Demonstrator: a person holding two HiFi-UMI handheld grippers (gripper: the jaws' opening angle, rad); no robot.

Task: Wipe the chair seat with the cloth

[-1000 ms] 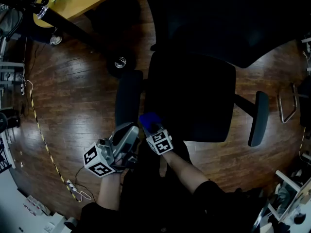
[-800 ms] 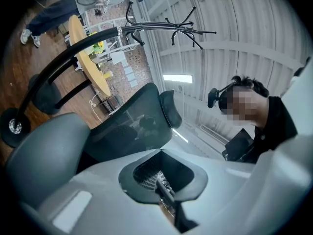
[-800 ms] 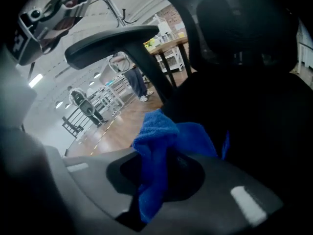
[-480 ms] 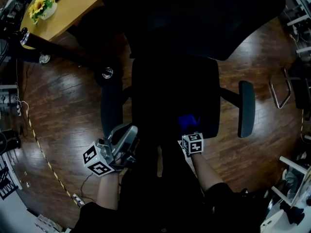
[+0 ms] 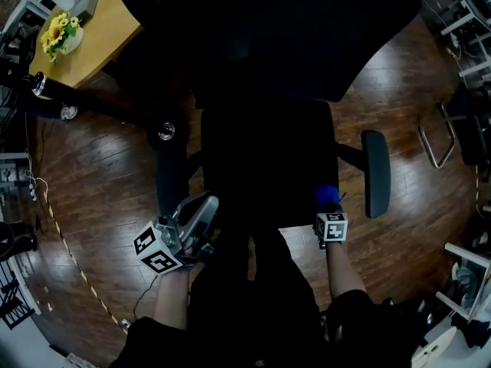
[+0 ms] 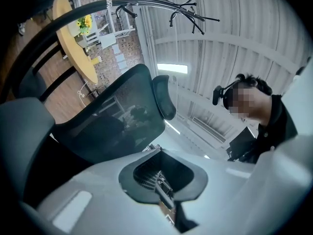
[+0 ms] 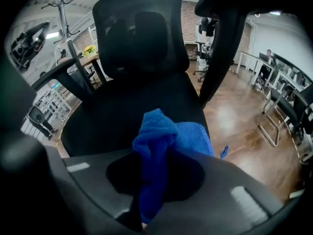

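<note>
The black office chair's seat (image 5: 268, 159) fills the middle of the head view, very dark. A blue cloth (image 5: 326, 196) is bunched at the seat's front right corner, and my right gripper (image 5: 328, 205) is shut on it. In the right gripper view the cloth (image 7: 166, 141) hangs folded between the jaws, its free end lying on the seat (image 7: 122, 111). My left gripper (image 5: 201, 209) is held off the seat's front left corner, tilted upward, touching nothing. Its jaws (image 6: 164, 190) look shut and empty.
Armrests stand on both sides of the seat, left (image 5: 172, 182) and right (image 5: 375, 172). A wooden table with yellow flowers (image 5: 61, 33) is at the far left. A metal chair frame (image 5: 437, 136) stands at the right, and a cable (image 5: 69, 267) lies on the wood floor.
My right gripper has carried the cloth along the seat's front edge, from the left corner to the right corner. The left gripper has stayed where it was.
</note>
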